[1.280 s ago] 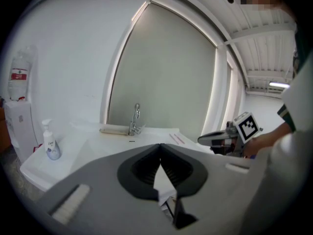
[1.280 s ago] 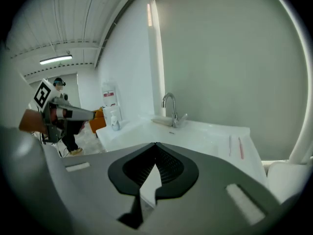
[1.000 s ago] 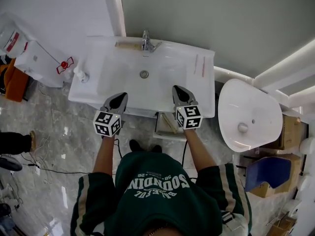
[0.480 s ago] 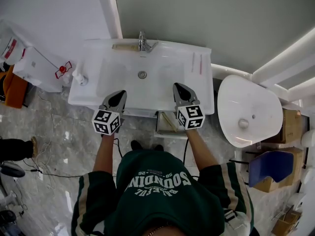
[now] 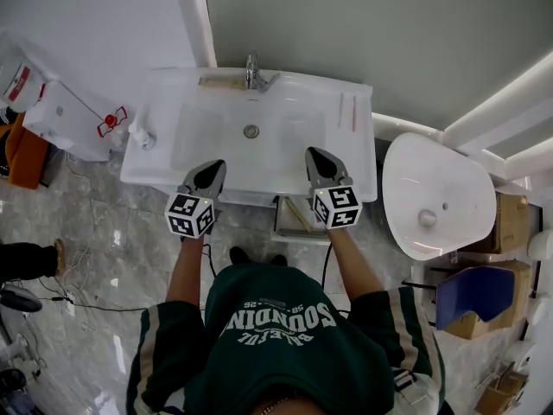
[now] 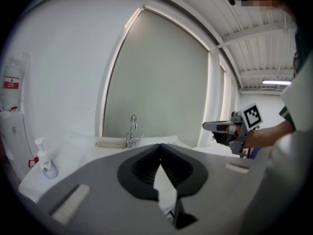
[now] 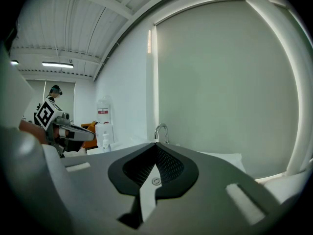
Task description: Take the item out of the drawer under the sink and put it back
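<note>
A closed white toilet and cardboard boxes stand at right on a glossy marble floor, a water dispenser at left, a pump bottle left of a chrome faucet.

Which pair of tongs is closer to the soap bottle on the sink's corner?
The left. The left tongs hover over the sink's front edge, just right of the soap bottle; the right tongs sit farther along, past the drain.

Sink: glossy, smooth, ceramic-look. Tap: bright polished metal. Floor: glossy marble-look tiles. Sweatshirt: matt cloth w/ printed lettering.
</note>
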A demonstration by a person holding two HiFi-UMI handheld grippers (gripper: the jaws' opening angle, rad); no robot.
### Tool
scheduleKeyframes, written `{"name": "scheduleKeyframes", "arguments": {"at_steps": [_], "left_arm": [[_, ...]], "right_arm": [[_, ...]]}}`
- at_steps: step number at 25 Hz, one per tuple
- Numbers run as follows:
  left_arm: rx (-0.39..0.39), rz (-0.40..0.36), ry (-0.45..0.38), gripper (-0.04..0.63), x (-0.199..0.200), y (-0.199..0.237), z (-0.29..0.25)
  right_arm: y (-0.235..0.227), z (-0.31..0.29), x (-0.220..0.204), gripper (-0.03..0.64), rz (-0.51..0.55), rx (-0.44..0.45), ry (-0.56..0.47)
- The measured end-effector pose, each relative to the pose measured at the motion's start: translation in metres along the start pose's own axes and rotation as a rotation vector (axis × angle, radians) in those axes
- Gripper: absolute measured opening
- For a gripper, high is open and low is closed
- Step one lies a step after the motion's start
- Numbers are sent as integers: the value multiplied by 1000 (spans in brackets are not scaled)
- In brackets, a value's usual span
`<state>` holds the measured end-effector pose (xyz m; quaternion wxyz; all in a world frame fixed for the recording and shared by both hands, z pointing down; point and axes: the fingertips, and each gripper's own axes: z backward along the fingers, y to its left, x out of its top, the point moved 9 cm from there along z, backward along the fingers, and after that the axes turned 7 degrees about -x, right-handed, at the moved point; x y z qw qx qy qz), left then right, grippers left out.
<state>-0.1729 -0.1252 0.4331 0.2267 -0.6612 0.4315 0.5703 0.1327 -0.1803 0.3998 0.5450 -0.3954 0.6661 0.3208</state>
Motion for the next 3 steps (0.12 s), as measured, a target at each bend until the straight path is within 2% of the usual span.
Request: {"name": "scheduleKeyframes", "arguments": {"at_steps": [3], "left_arm": [[-2,1,0,51,0,0,0]], "right_arm": [[0,0,2,2,6,1,-3]]}}
